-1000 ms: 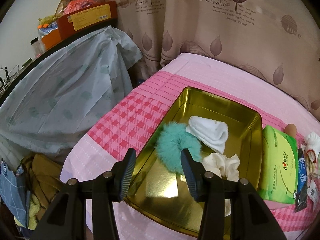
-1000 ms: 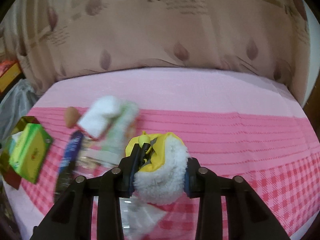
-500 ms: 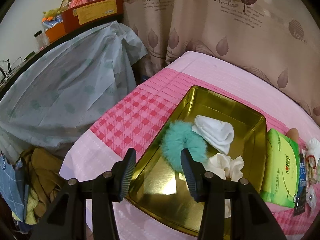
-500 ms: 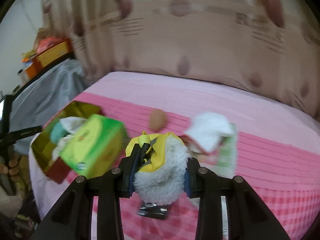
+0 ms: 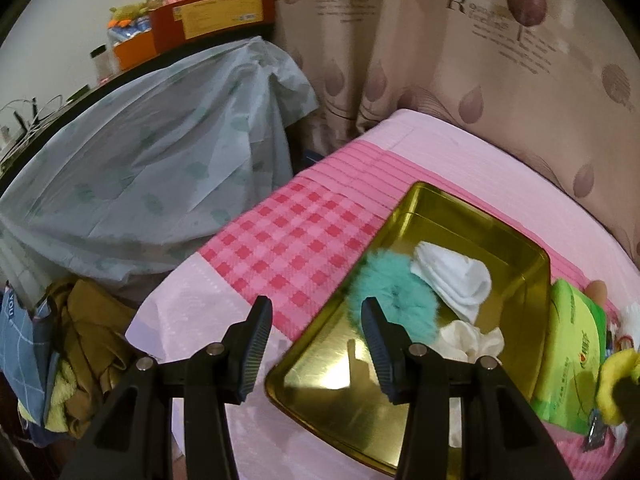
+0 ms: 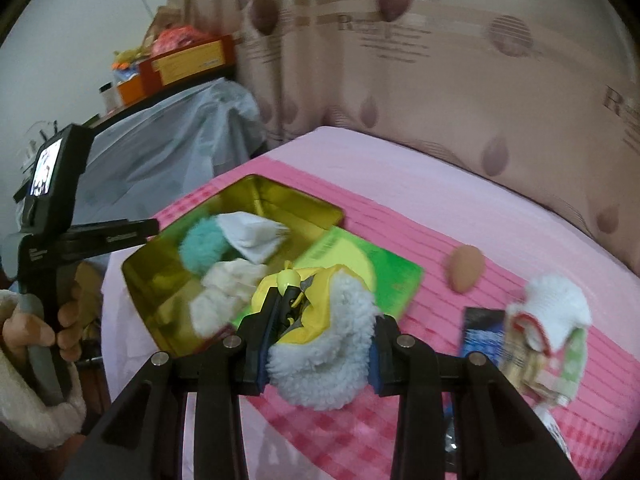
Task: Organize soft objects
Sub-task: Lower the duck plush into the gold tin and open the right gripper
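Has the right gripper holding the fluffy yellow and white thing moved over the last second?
Yes. The right gripper, shut on the fluffy yellow and white thing, has swung left toward the gold tin, which was at the right wrist view's left edge before.

The curtain (image 5: 500, 60) bears printed lettering: a large capital "R" at one o'clock in the left wrist view, with smaller lines beneath it too blurred to read. In the right wrist view the curtain (image 6: 460, 80) shows the same motif at twelve o'clock and a further "R" at three o'clock, cut by the edge. The green pack (image 5: 572, 352) carries a round logo and characters, illegible. The box (image 5: 216, 16) at eleven o'clock has a yellow label, its print too small to read.
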Demonstrator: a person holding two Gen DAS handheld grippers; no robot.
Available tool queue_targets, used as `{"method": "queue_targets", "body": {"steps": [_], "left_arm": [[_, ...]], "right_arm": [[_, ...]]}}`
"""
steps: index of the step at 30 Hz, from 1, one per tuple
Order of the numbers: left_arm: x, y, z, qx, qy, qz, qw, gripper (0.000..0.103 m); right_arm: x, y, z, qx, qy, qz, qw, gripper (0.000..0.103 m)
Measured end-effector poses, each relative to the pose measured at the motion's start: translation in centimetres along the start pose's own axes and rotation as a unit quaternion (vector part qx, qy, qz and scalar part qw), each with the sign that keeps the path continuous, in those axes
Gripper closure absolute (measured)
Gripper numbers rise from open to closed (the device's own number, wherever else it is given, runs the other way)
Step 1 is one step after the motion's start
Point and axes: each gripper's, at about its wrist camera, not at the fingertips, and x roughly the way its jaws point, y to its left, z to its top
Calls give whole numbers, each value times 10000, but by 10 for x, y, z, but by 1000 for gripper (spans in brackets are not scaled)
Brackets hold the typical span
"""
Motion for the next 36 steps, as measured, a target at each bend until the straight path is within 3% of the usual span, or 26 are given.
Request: {"method": "queue_targets", "body": {"steps": [8, 19, 36], "left_arm": [[2, 14, 2, -293, 50, 141, 9995, 56], [6, 49, 4, -1147, 100, 447, 9923, 56], [8, 50, 4, -1160, 178, 476, 9919, 56]], "right_arm": [[26, 41, 15, -361, 78, 278, 9989, 70], [60, 64, 18, -560, 285, 388, 9973, 70], [91, 90, 7, -788, 535, 493, 9942, 67]]}}
